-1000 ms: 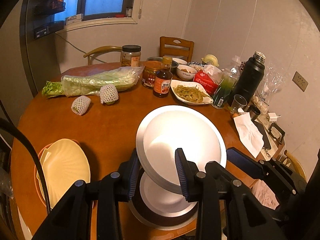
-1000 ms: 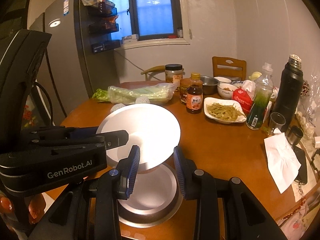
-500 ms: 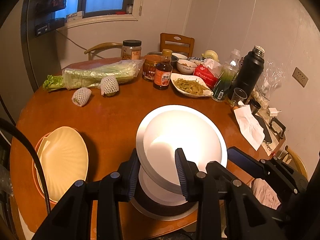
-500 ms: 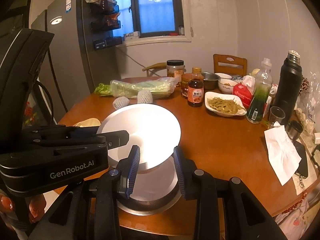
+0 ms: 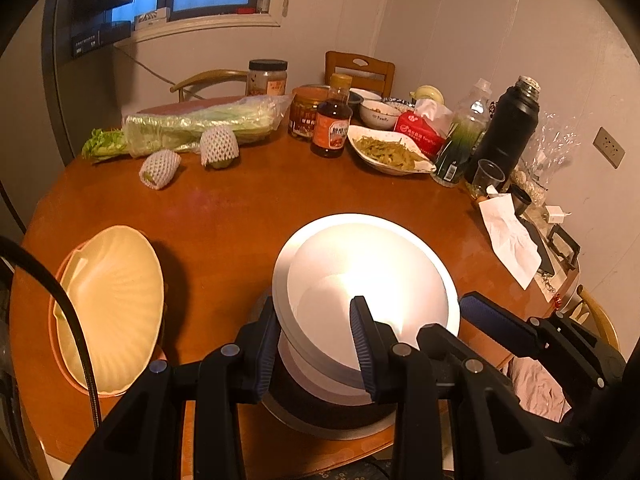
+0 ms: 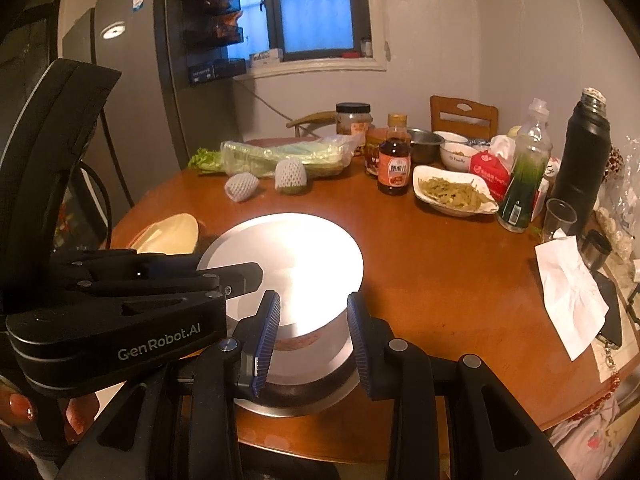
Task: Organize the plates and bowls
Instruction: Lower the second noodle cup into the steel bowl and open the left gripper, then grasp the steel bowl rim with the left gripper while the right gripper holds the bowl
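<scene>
Two grippers are seen at the near edge of the round table (image 5: 248, 200). The white plate (image 5: 372, 276) is clamped at its near rim by the left gripper (image 5: 314, 344), tilted over the dark bowl (image 5: 320, 408). The right gripper (image 6: 310, 340) is held with fingers parted around the plate's edge. A shell-shaped dish (image 5: 112, 304) lies at nine o'clock.

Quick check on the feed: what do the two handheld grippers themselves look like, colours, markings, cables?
Both are matte black plastic with silver round pivot bolts and ribbed blue pads lining the jaws. The left gripper trails a black cable along its left side; its body, seen from the right wrist, carries white "GenRobot.AI" lettering. The right gripper shows no lettering here. No sleeves visible.
</scene>
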The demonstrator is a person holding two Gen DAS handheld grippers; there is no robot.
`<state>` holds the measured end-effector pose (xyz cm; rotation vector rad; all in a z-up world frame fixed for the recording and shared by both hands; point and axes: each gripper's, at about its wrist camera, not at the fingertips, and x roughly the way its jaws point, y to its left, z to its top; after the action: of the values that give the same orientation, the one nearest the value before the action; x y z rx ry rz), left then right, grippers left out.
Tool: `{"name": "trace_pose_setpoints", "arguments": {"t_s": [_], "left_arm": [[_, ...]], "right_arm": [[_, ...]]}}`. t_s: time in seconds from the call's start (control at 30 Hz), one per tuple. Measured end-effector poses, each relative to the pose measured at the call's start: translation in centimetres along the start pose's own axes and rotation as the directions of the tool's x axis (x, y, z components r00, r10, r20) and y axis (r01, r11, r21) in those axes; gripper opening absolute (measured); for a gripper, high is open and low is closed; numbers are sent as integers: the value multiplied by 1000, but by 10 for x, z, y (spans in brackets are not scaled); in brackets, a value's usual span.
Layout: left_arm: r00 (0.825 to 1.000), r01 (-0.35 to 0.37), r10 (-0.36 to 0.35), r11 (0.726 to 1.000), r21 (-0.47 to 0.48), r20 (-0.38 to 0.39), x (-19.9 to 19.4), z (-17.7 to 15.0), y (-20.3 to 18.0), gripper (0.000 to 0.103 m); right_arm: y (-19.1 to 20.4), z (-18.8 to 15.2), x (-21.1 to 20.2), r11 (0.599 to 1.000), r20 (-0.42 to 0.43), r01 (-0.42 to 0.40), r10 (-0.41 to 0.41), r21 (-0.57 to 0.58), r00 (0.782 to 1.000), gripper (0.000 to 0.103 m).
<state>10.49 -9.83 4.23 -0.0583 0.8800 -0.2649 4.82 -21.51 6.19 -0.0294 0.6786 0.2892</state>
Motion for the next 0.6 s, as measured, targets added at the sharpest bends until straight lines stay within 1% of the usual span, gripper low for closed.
{"name": "trace_pose_setpoints", "arguments": {"t_s": [0.07, 0.13, 0.23, 0.6], "left_arm": [[1000, 13, -13, 1000, 1, -7, 4, -1, -1, 33], [1000, 3, -3, 1000, 7, -11, 8, -1, -1, 33], [1000, 2, -2, 1000, 2, -30, 14, -2, 2, 33], [998, -9, 9, 1000, -7, -62, 29, -11, 9, 33]], "right_arm": [[0, -1, 3, 1000, -7, -11, 11, -1, 1000, 35], [0, -3, 7, 1000, -14, -10, 10, -4, 1000, 34], [0, -6, 13, 1000, -30, -15, 15, -5, 999, 34], [2, -15, 30, 1000, -70, -27, 27, -4, 997, 34]]}}
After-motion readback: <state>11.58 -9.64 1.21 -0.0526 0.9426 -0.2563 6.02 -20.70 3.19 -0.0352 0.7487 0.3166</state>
